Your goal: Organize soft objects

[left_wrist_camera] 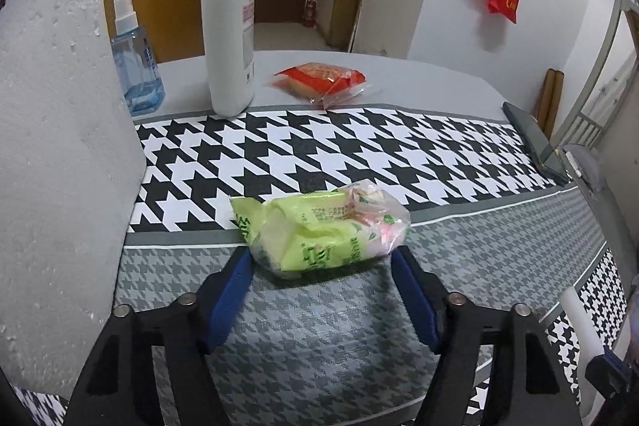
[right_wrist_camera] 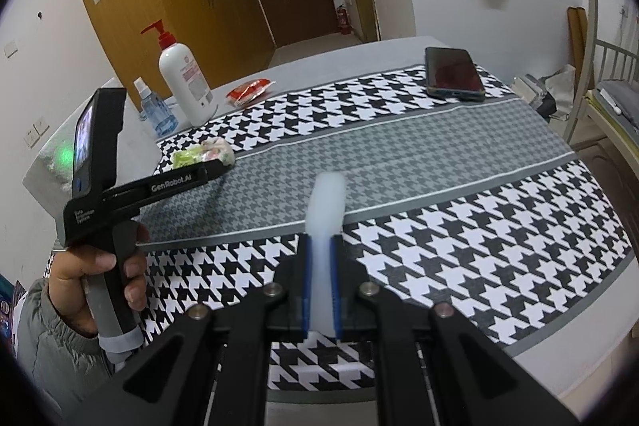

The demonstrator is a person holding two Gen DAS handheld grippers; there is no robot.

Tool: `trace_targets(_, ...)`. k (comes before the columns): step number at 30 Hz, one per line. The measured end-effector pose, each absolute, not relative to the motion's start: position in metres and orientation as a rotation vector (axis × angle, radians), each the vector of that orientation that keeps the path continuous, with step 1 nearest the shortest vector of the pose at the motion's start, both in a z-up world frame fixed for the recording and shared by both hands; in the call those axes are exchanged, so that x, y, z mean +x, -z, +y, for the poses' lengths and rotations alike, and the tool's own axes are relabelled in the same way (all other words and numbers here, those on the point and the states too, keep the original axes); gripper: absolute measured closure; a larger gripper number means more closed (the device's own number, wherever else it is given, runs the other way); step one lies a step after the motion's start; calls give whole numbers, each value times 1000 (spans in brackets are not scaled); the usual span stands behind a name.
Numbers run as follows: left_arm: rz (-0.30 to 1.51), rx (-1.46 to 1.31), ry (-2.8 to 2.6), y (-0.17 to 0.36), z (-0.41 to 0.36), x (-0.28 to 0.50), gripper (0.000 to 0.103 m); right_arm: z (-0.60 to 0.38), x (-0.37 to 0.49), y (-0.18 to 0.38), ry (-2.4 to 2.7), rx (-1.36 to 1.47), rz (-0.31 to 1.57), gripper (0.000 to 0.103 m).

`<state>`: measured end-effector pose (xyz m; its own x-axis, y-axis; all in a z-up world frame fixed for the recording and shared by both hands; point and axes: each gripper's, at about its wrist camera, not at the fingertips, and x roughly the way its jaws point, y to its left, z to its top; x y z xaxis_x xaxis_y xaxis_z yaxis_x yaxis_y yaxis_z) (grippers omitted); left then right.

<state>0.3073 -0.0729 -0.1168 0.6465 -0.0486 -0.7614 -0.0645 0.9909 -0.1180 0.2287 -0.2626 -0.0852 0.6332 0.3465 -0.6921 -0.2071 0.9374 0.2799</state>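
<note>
Left wrist view: left gripper (left_wrist_camera: pixel 321 258) spread around green tissue pack (left_wrist_camera: pixel 319 230) on houndstooth cloth (left_wrist_camera: pixel 359 146), pads beside it, not yet pinching. Right gripper (right_wrist_camera: pixel 320 246) pinching white foam strip (right_wrist_camera: pixel 325 218). Red packet (left_wrist_camera: pixel 319 78) untouched, sorting barely begun.

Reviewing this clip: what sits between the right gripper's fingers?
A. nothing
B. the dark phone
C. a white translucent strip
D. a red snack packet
C: in the right wrist view the right gripper is closed on a white translucent strip that sticks out past its fingers, while the phone and red snack packet lie far off on the table.
</note>
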Motion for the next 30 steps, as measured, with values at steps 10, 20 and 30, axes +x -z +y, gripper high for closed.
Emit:
trace_targets(10,860,-148,1,115,-67,307,61,-264,226,84,-318,174,824,92)
trace_targets(20,763,-69,13,90,-82,283,63,-265,225,82,-312,170,820,92)
trace_targets(30,785,2,56,89,-90,310,29,-266,227,83,-325,182,816,92)
